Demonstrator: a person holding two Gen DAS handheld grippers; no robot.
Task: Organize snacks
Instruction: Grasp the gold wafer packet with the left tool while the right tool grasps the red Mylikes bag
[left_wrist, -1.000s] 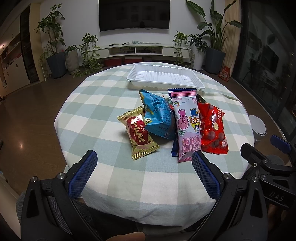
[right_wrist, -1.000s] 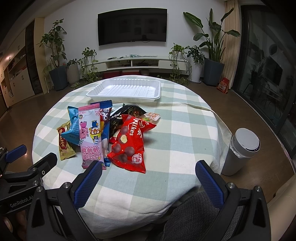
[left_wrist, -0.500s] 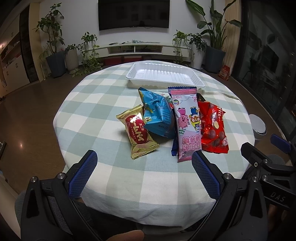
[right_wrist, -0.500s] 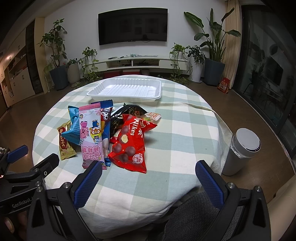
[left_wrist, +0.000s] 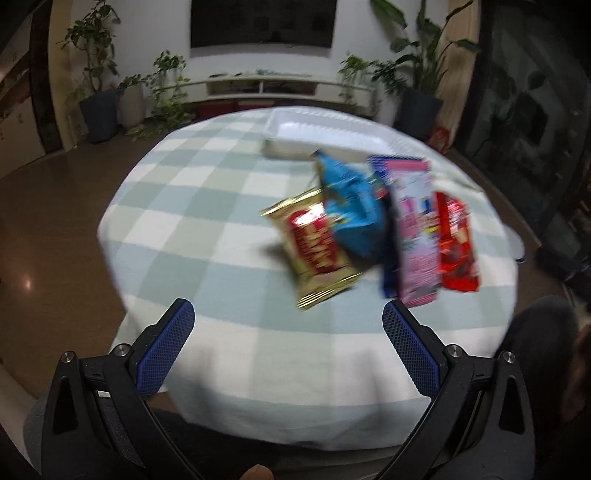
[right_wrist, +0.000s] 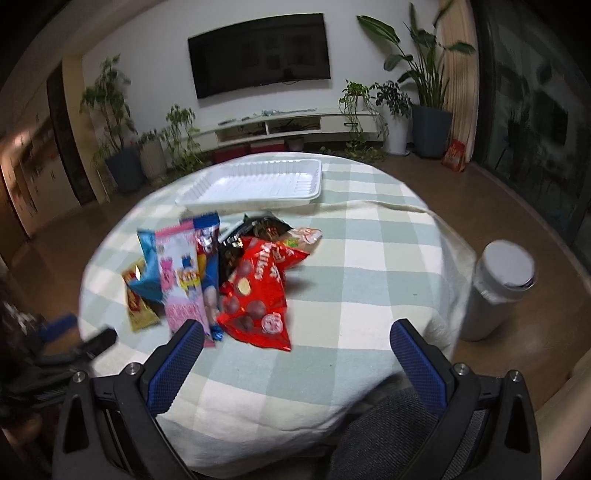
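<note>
A heap of snack packets lies on the round checked table (left_wrist: 207, 236): a gold-and-red packet (left_wrist: 314, 247), a blue bag (left_wrist: 352, 218), a long pink packet (left_wrist: 415, 236) and a red chocolate bag (right_wrist: 258, 291). Behind them sits a white plastic tray (right_wrist: 255, 184) with nothing in it. My left gripper (left_wrist: 288, 343) is open, held above the table's near edge, short of the gold packet. My right gripper (right_wrist: 295, 354) is also open, just short of the red bag. Both views are motion-blurred.
A white cylindrical bin (right_wrist: 498, 288) stands on the floor right of the table. A dark packet (right_wrist: 251, 236) and a small clear wrapper (right_wrist: 306, 234) lie behind the red bag. Potted plants (right_wrist: 424, 92), a TV bench (right_wrist: 280, 125) and a glass door (right_wrist: 535, 122) ring the room.
Both grippers have moved forward and to the left over the table's near edge, so the snacks look closer. Both stay open. Nothing on the table has shifted.
</note>
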